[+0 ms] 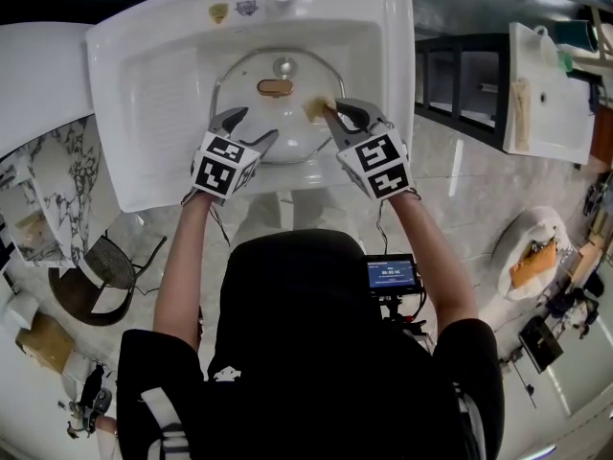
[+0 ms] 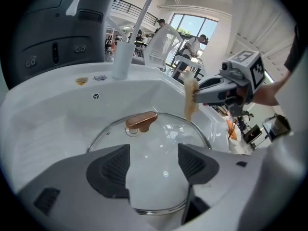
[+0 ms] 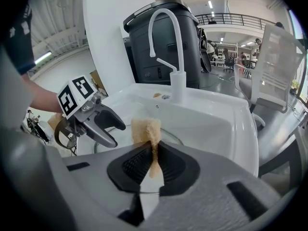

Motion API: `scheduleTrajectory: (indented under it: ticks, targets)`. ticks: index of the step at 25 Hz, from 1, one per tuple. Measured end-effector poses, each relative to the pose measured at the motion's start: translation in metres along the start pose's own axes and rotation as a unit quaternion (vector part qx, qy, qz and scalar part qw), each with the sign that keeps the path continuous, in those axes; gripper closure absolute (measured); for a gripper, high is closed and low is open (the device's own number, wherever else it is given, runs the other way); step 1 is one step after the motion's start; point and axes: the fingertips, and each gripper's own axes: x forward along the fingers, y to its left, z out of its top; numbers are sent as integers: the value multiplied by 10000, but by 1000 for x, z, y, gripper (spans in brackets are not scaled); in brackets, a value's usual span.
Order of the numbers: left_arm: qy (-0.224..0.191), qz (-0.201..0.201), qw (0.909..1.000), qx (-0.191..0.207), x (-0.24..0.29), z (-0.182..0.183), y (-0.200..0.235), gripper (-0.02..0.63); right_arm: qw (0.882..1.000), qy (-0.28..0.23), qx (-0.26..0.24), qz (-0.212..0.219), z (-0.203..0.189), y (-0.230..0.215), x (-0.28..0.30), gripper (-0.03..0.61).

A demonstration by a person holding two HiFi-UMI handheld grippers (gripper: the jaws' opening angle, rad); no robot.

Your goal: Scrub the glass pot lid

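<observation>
The glass pot lid (image 1: 278,123) with a copper-brown knob (image 1: 275,87) lies flat in the white sink (image 1: 144,103). My left gripper (image 1: 255,125) hovers over the lid's near left rim, jaws open with nothing between them; in the left gripper view the lid (image 2: 159,134) and its knob (image 2: 141,121) show through the gap of the left gripper (image 2: 154,162). My right gripper (image 1: 330,110) is shut on a tan sponge (image 1: 317,108) at the lid's right side. In the right gripper view the sponge (image 3: 146,131) is pinched upright between the pads.
A white faucet (image 3: 175,57) stands at the back of the sink, with a small sticker and a tan bit on the back ledge (image 2: 82,81). A dark appliance (image 3: 159,37) sits behind the sink. The basin walls enclose the lid on all sides.
</observation>
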Motion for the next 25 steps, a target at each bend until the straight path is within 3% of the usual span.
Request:
scheduleTrajectory:
  ticks: [10, 25]
  targets:
    - [-13, -255, 9990, -378, 8, -4, 1, 327, 9999, 121, -29, -17, -7, -3, 7, 560]
    - [-276, -303, 9985, -376, 7, -4, 6, 328, 9985, 412, -310, 169, -16, -2, 13, 560]
